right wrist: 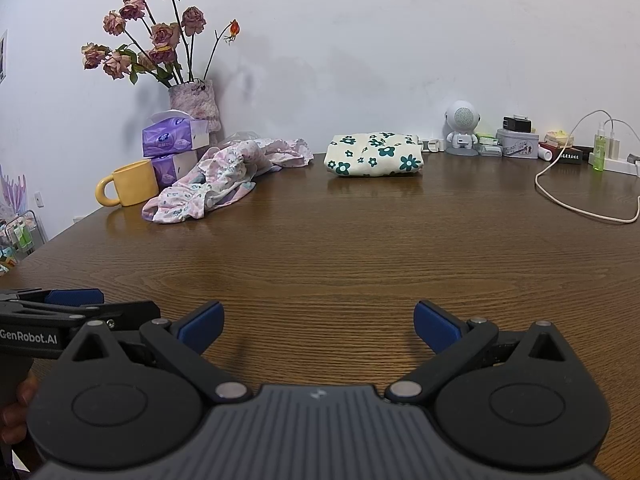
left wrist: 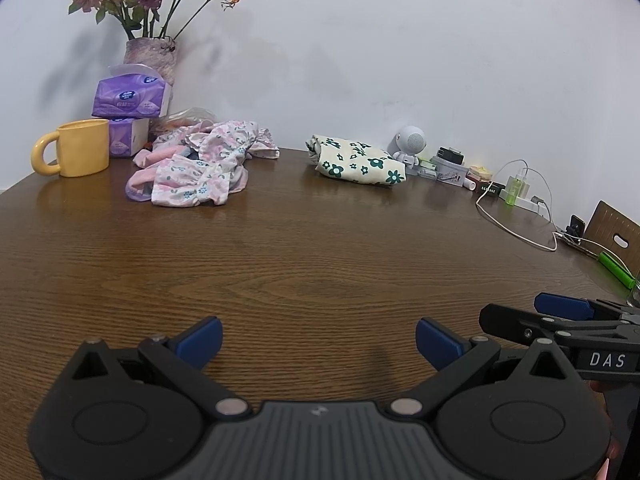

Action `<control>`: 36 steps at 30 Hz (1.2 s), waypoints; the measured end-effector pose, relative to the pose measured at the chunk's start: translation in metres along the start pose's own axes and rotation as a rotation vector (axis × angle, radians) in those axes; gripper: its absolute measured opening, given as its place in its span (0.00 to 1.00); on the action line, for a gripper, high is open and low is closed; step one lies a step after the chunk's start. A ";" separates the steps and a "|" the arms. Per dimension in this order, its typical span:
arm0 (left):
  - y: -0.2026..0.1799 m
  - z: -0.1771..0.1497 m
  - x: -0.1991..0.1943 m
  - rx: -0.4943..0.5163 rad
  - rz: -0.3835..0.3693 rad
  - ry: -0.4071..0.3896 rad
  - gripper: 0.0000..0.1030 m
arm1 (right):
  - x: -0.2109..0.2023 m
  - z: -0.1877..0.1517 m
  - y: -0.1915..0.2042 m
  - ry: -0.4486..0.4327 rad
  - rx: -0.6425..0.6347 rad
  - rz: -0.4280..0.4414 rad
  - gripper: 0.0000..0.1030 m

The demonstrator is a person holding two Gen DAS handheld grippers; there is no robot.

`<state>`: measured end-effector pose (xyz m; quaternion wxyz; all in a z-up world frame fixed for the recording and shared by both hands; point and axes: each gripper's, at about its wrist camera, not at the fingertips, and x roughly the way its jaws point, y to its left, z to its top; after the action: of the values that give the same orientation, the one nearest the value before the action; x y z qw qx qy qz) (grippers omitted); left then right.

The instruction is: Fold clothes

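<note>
Over bare table [left wrist: 320,272], left gripper [left wrist: 319,340] and right gripper [right wrist: 318,325] both spread wide, holding nothing. Crumpled pink floral garment [left wrist: 196,172] lies far ahead-left; folded green-flower cloth [right wrist: 374,155] far ahead, near wall.

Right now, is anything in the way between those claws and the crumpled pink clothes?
Nothing visible: bare table lies between both open claws, left and right, and the crumpled pink clothes.
</note>
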<state>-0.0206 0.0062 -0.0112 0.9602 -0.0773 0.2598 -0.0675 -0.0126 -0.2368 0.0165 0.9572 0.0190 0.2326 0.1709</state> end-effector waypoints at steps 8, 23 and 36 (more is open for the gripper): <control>-0.001 0.000 0.000 0.002 -0.002 -0.001 1.00 | 0.001 0.000 0.000 0.003 -0.001 -0.001 1.00; 0.001 0.000 0.000 0.005 -0.007 -0.003 1.00 | 0.002 0.001 -0.001 0.005 -0.004 -0.002 1.00; 0.001 0.001 0.000 0.007 -0.014 -0.004 1.00 | 0.001 0.000 -0.002 0.001 -0.001 -0.004 1.00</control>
<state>-0.0199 0.0073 -0.0110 0.9605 -0.0758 0.2572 -0.0749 -0.0108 -0.2378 0.0159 0.9575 0.0179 0.2329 0.1693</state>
